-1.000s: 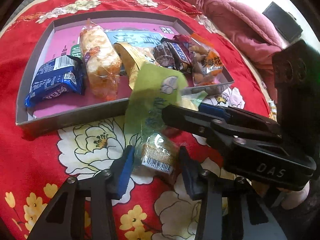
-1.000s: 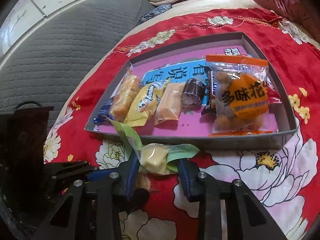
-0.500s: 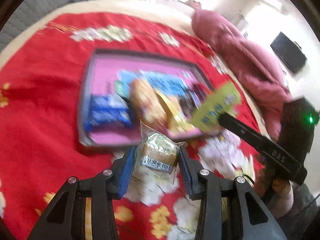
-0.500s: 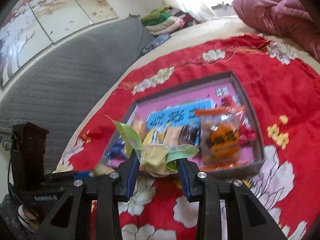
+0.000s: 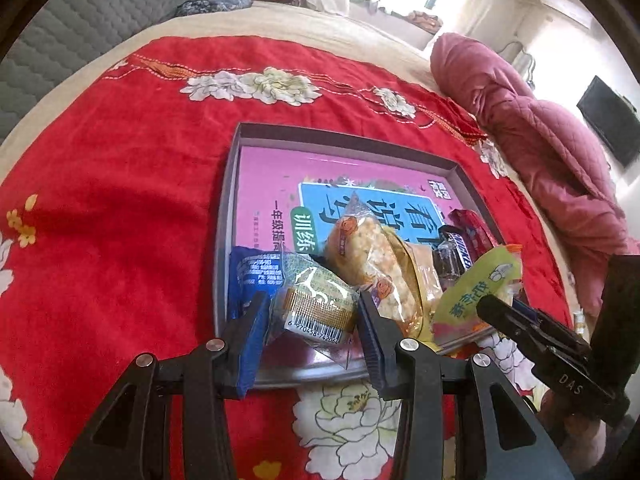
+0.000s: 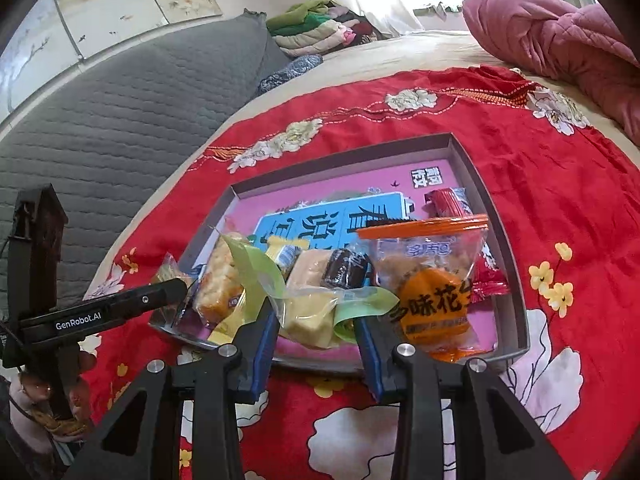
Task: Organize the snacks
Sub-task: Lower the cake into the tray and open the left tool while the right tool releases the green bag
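Both tongs have been rising from the bedspread toward the tray [image 5: 452, 164]. The left tongs [image 5: 312, 316] are clenching a barcoded cake packet [image 5: 316, 300] over its near-left corner; the right tongs [image 6: 316, 320] are gripping a green-wrapped pastry [image 6: 308, 312] above the near rim, both just short of dropping in.

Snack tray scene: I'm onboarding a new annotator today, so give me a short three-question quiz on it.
1. True or false: the left claw is shut on a clear-wrapped snack with a barcode.
2. Multiple choice: the right claw grips a snack whose wrapper is A) blue, B) green and clear, C) orange.
3. Short answer: where does the orange peanut bag lie?

Key
1. True; its fingers press both sides of the packet.
2. B; it is the green-wrapped snack.
3. Inside the grey tray, near its front right corner in the right wrist view.
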Available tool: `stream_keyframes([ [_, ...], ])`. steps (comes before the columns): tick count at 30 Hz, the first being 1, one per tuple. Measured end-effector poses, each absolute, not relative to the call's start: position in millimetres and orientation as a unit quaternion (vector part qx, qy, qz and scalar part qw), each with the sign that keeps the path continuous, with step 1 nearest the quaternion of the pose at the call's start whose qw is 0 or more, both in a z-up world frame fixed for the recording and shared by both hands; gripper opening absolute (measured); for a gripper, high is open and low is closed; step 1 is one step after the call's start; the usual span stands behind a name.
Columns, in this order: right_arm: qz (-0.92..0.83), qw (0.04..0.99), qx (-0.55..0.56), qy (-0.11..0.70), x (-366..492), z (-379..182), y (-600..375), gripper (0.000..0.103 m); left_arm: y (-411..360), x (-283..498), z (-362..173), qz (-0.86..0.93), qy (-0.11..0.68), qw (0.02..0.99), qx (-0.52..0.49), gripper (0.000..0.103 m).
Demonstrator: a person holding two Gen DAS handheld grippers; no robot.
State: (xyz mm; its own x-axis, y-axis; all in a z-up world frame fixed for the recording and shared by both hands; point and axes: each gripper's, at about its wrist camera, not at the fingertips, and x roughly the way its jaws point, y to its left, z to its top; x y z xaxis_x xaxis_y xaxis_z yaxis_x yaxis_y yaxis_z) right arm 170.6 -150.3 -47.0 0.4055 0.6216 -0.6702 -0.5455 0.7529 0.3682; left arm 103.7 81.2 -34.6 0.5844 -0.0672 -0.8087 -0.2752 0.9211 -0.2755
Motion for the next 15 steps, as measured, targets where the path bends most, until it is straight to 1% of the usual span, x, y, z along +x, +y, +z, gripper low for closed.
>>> stream_keyframes([
  [5, 0.341, 0.837, 0.045, 0.425, 170.2, -50.3, -152.0, 0.039, 80.6, 107.8, -37.1, 0.065, 0.449, 0.87, -0.191, 0.045],
  [8, 0.34, 0.838, 0.05, 0.423, 169.8, -50.3, -154.5, 0.041, 80.4, 110.3, -39.5, 0.071, 0.454, 0.868, -0.186, 0.045],
  [10, 0.338, 0.839, 0.055, 0.422, 170.1, -49.2, -156.7, 0.046, 80.9, 110.6, -41.1, 0.072, 0.455, 0.868, -0.187, 0.046],
  [15, 0.338, 0.842, 0.066, 0.415, 169.3, -44.3, -161.6, 0.049, 80.4, 108.2, -38.9, 0.075, 0.453, 0.869, -0.184, 0.057],
])
